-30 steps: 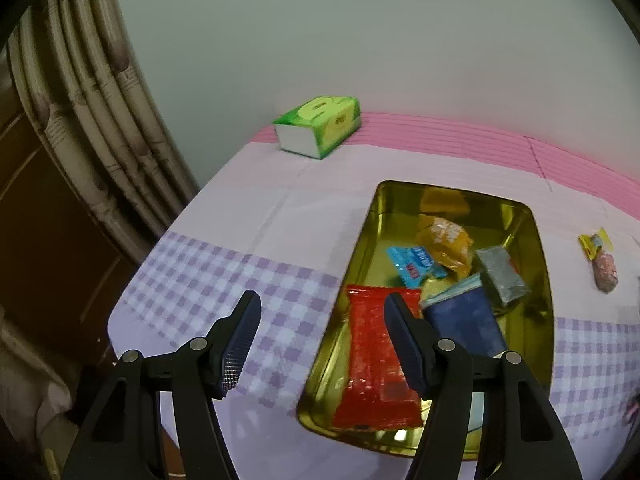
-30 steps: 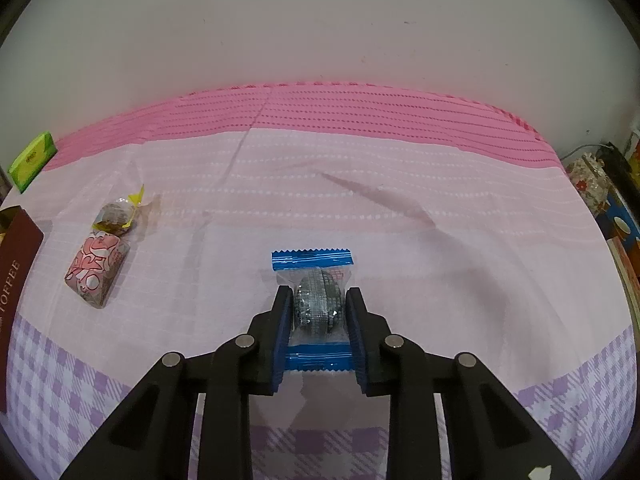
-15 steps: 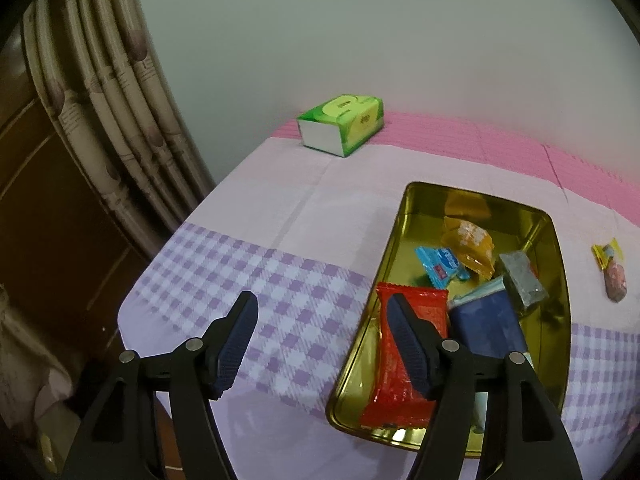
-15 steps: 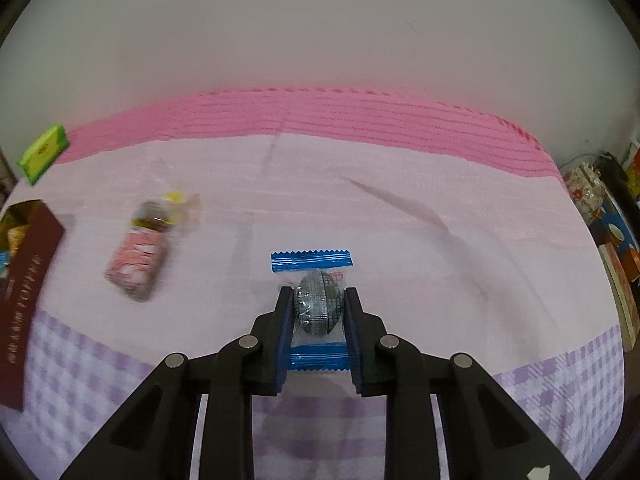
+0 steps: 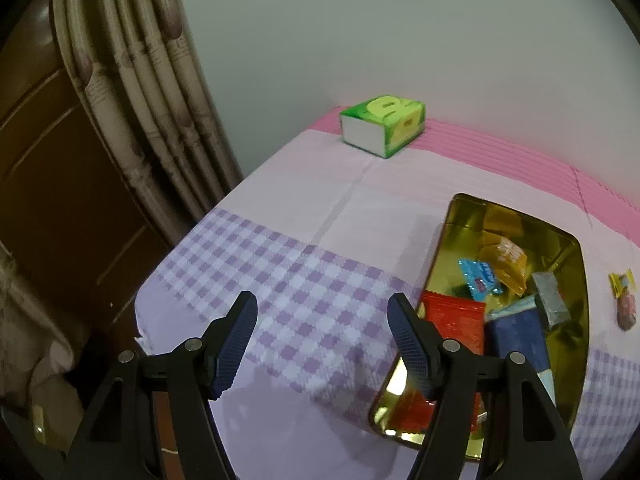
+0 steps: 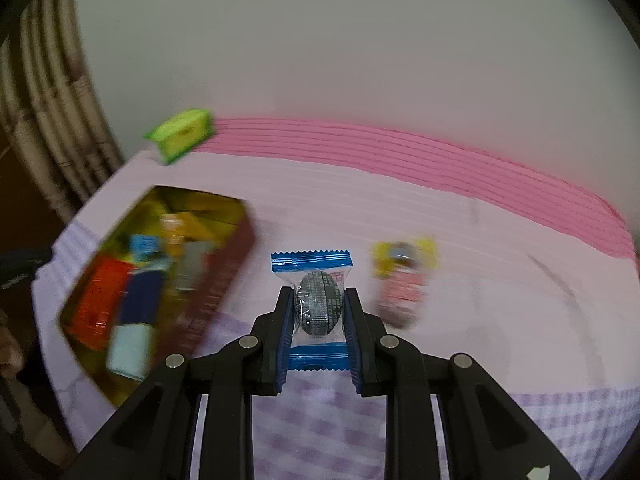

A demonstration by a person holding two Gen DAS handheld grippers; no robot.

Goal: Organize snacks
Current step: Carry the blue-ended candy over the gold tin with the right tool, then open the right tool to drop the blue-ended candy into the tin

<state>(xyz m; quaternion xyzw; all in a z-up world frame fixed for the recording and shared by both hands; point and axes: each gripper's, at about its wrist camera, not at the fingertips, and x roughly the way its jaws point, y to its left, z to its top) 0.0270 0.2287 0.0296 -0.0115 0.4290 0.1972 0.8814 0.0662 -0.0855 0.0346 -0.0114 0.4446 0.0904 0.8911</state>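
I have the right gripper (image 6: 318,312) clamped tight on a clear sweet packet with blue ends (image 6: 317,309), pinched across its round dark middle so the loose ends hang free and the packet cannot slip. It is carried off the cloth, pointing steeply down, between the gold tin (image 6: 240,248) on its left and two loose sweets (image 6: 402,280) on its right; I judge it is headed for the tin. My left gripper (image 5: 322,344) has just been opening and now stands wide with nothing between its pads, angled down over the checked tablecloth (image 5: 288,280) just beside the tin's near corner, out of the way. The tin already holds several packets. Farthest off, a green tissue box (image 5: 384,124) sits by the wall.
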